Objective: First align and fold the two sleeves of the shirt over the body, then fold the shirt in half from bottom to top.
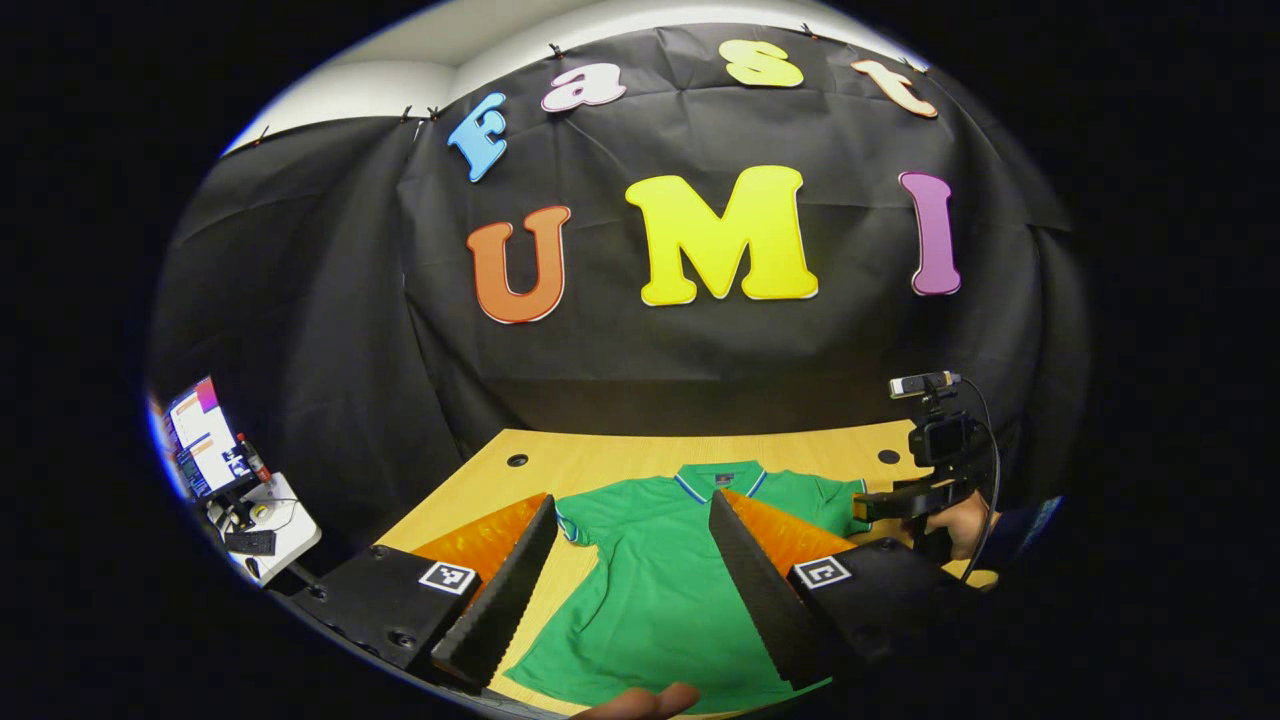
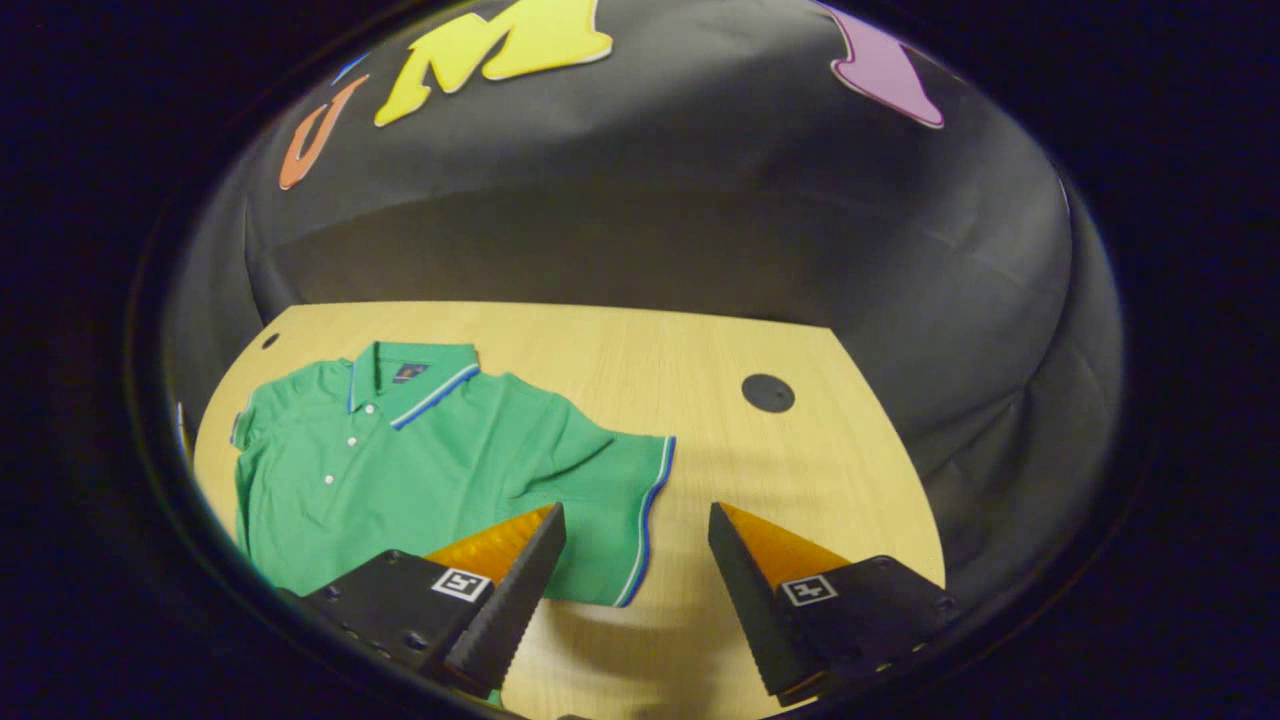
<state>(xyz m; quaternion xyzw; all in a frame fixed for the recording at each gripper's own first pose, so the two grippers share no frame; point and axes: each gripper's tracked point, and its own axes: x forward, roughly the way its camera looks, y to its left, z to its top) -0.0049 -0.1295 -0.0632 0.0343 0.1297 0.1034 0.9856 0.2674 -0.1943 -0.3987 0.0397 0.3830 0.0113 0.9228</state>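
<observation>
A green polo shirt (image 1: 660, 580) with a blue-trimmed collar lies flat and face up on the wooden table (image 1: 600, 465), collar toward the far wall. My left gripper (image 1: 632, 510) hangs open above the shirt's body, holding nothing. In the right gripper view the shirt (image 2: 400, 470) spreads to the left, and its right sleeve (image 2: 620, 500) with a blue hem lies stretched out on the table. My right gripper (image 2: 636, 520) is open just above that sleeve's hem, one finger over the cloth and the other over bare wood. The right gripper (image 1: 880, 505) and the hand holding it show in the left gripper view beside the shirt.
The table (image 2: 700, 370) has round black grommet holes (image 2: 768, 392) near its far corners. Black cloth walls close the booth behind and at the sides. A small side stand (image 1: 260, 530) with a screen and cables sits off the table's left.
</observation>
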